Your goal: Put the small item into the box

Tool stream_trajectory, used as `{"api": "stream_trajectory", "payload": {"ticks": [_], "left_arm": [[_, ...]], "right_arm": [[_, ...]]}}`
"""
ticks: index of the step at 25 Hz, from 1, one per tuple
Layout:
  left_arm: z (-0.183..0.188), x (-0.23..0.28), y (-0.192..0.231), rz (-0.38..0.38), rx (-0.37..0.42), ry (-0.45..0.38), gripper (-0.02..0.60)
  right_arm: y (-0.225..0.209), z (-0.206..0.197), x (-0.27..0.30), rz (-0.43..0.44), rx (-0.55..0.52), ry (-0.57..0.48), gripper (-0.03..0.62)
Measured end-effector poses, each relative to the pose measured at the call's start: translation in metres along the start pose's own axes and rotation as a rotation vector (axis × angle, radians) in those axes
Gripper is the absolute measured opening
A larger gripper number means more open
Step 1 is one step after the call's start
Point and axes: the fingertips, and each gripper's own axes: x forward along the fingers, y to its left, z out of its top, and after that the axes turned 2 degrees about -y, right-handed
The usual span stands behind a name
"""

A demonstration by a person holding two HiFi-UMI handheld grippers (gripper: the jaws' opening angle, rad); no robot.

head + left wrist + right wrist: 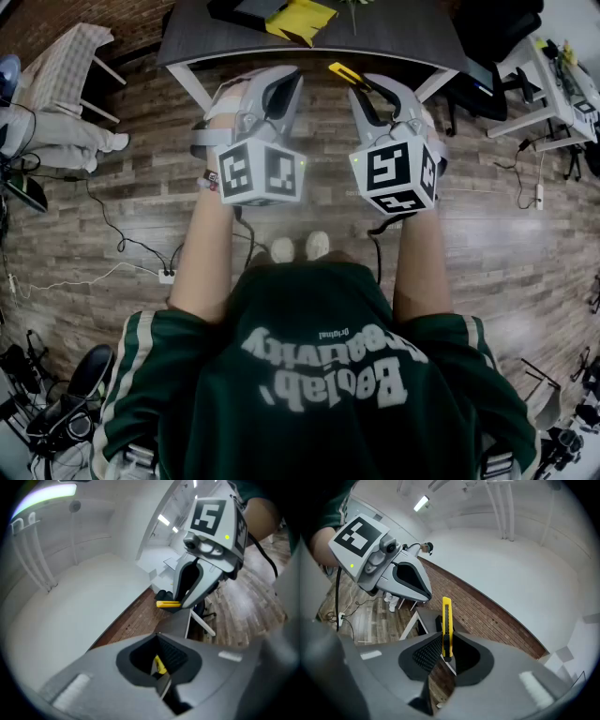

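Observation:
A yellow utility knife (339, 70) sticks out from my right gripper (361, 89), which is shut on it. In the right gripper view the knife (446, 627) stands upright between the ribbed pads. The left gripper view shows the same knife (168, 604) at the right gripper's (182, 603) tip. My left gripper (286, 82) is level with it on the left, its jaws together. A sliver of yellow (159, 664) shows in the slit of the left gripper (159, 670); I cannot tell what it is. Both grippers hang over the wood floor just short of a dark table (394, 37). No box is clearly visible.
On the dark table lie a yellow flat object (302, 19) and a black item (253, 9). An office chair (492, 66) and a white desk (553, 89) stand at the right. A checked chair (66, 66) and a floor cable with a power strip (167, 276) are on the left.

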Motion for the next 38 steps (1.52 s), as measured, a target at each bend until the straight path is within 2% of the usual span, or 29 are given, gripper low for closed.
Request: {"api": "stream_trajectory", "payload": {"ticks": [24,38], "left_arm": [[0.020,0.024,-0.012,-0.012,0.019,0.009,0.002],[0.045,0.041,-0.034,0.009,0.044,0.031,0.002]], "right_arm": [[-0.017,-0.020,-0.008,0.023,-0.001,-0.025,0.074],[-0.031,-0.049,-0.019,0.039,0.001,-0.067,0.074]]}}
